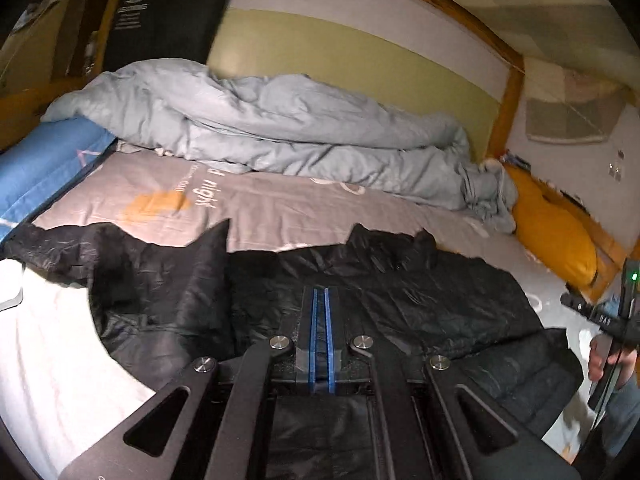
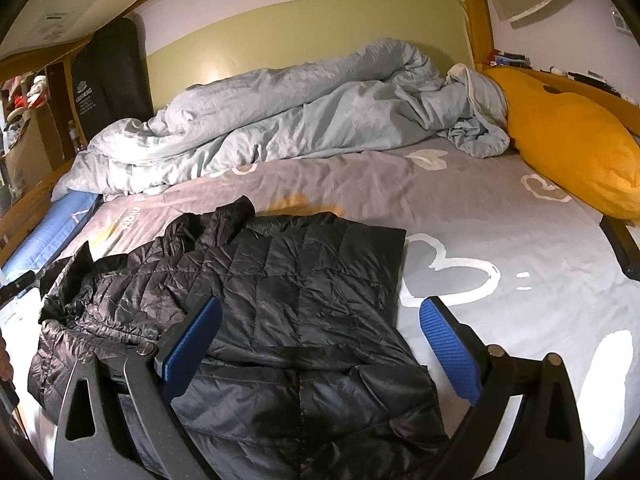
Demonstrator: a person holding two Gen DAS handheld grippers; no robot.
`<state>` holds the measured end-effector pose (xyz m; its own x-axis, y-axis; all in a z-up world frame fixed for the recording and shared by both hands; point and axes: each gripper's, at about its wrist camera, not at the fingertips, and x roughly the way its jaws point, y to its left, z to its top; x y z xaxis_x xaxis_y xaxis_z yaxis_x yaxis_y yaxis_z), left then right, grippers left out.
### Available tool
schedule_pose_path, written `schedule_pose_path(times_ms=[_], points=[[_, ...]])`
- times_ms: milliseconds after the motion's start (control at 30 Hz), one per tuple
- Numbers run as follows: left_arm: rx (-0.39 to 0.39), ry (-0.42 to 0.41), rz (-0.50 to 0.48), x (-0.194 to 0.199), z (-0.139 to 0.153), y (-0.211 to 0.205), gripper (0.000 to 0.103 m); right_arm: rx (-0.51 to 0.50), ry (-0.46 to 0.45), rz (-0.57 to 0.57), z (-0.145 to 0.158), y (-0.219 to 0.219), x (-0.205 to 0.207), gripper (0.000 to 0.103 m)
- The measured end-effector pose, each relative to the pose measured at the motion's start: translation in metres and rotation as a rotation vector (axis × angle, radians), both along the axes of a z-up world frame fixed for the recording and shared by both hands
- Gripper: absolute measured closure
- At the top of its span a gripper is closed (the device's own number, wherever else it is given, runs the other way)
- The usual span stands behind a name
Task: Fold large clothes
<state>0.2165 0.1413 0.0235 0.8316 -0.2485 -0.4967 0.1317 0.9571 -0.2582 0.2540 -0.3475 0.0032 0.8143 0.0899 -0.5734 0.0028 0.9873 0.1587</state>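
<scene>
A black quilted jacket (image 2: 256, 304) lies spread on the bed, on a grey sheet (image 2: 500, 216) printed with white heart outlines. In the right wrist view the jacket fills the near left part of the bed, its crumpled hood or collar end toward the left and a straight hem edge toward the right, where bare sheet begins.

At the far left of the bed a blue pillow (image 1: 44, 160) sits along the edge. Beside it, running along the green wall, a pale blue-grey duvet (image 2: 280, 120) is heaped in loose folds. At the right end of the duvet a mustard-yellow pillow (image 2: 576, 152) rests against the wooden bed frame (image 2: 476, 12).

The left gripper (image 1: 321, 292) hangs over the middle of the jacket, pointing down at it. Its jaws are clenched, the two blue pads nearly touching with only a thin dark slit between them. Whether a fold of jacket fabric is pinched there cannot be told.

The right gripper (image 2: 320, 320) hovers over the near right edge of the jacket. Its jaws are released and stand wide apart, the left pad above the jacket, the right pad above bare sheet, nothing between them. In the left wrist view a hand (image 1: 608, 356) grips this tool's handle at the right edge.
</scene>
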Motion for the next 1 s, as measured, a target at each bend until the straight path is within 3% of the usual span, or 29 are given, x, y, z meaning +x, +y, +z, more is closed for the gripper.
schedule_pose_path(times_ms=[367, 433, 467, 500, 567, 667, 767, 867, 1000], points=[[-0.027, -0.021, 0.075, -0.002, 0.015, 0.050, 0.098, -0.004, 0.003, -0.005, 0.000, -0.004, 0.001, 0.004], [-0.057, -0.014, 0.103, 0.003, 0.014, 0.074, 0.086, -0.002, -0.006, 0.000, 0.001, -0.003, 0.000, 0.004], [-0.061, -0.009, 0.148, 0.005, 0.012, 0.085, 0.070, -0.002, -0.013, 0.001, 0.002, -0.003, -0.001, 0.004], [-0.070, 0.001, 0.194, 0.008, 0.010, 0.098, 0.044, -0.002, -0.022, 0.003, 0.003, -0.002, -0.002, 0.004], [-0.094, 0.017, 0.286, 0.013, 0.003, 0.128, 0.025, -0.002, -0.039, 0.013, 0.004, -0.001, -0.004, 0.004], [-0.069, 0.094, 0.327, 0.033, -0.013, 0.161, 0.016, -0.013, -0.049, 0.029, 0.004, 0.004, -0.005, 0.004], [-0.070, 0.203, 0.396, 0.055, -0.044, 0.192, 0.016, -0.033, -0.041, 0.033, 0.000, 0.009, -0.002, 0.004], [-0.229, 0.272, 0.408, 0.066, -0.073, 0.222, 0.016, -0.041, -0.023, 0.037, -0.005, 0.011, 0.001, 0.004], [-0.351, 0.285, 0.455, 0.074, -0.095, 0.253, 0.016, -0.056, -0.005, 0.033, -0.012, 0.013, 0.005, 0.004]])
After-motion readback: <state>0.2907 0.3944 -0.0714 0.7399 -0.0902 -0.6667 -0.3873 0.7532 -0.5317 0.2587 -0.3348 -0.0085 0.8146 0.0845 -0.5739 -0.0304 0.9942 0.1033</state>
